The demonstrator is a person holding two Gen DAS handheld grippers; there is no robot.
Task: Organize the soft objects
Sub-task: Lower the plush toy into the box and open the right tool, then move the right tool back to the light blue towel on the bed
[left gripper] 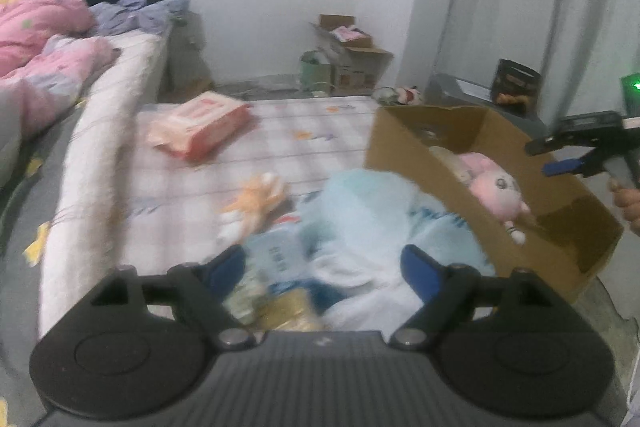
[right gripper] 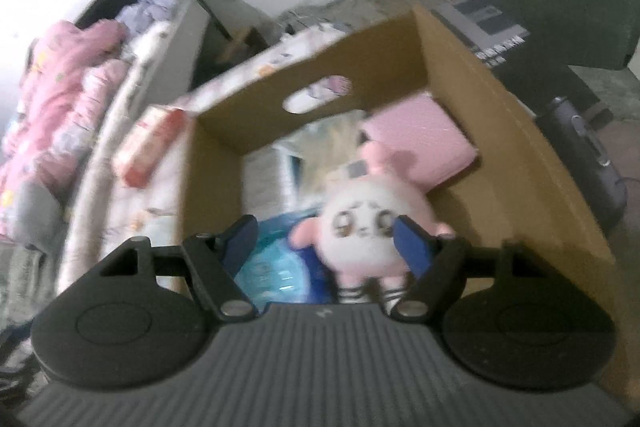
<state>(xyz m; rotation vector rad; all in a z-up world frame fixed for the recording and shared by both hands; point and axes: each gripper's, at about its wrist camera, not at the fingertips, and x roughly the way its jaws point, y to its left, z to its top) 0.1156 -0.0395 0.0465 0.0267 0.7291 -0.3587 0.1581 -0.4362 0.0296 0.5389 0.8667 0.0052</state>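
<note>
1. Right tongs (right gripper: pixel 324 239): spread apart, over the cardboard box (right gripper: pixel 520 155). The pink plush doll (right gripper: pixel 368 227) sits in the box between the blades; the far-side blade overlaps its flank, and blur hides whether it touches. You appear to have let the doll go. Risk: if you lift away with that blade snagged in the fabric, the doll may come back out.

2. Left tongs (left gripper: pixel 322 265): spread apart, nothing gripped, over the heap of pale blue soft things (left gripper: pixel 360 211) lying on the mattress beside the box. Risk: the heap is loose and layered, so closing on the top fold may lift only a corner and drag packets along.

3. Orange plush toy (left gripper: pixel 260 195): on the mattress just beyond the left tongs, apart from the heap. Risk: it is small and easily overlooked or nudged aside.

4. Pink wrapped pack (left gripper: pixel 200 125): further ahead of the left tongs, well apart from the box. Risk: the box is already part filled, so adding bulky pieces may crowd it.
</note>
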